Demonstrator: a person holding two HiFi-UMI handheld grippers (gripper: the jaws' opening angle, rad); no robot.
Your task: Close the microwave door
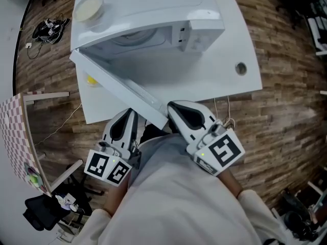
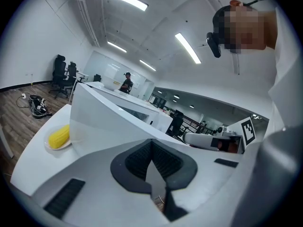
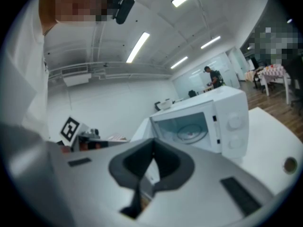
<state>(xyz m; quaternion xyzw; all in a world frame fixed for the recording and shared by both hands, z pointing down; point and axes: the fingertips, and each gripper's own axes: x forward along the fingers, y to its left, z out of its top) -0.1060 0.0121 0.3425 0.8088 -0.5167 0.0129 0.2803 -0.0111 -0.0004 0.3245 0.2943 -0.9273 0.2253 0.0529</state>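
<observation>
The person wears a pale off-white long-sleeved top with loose sleeves, and a small dark camera unit sits at the head. The left hand-held gripper and right hand-held gripper have smooth white, teardrop-shaped shells around black ribbed pads, with dark rectangular slots in the flat grey housing. Each carries a white cube printed with black square markers, and a tiny green light glows on the right one's body.

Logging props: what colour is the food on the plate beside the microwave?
The food is yellow; left gripper view.
</observation>
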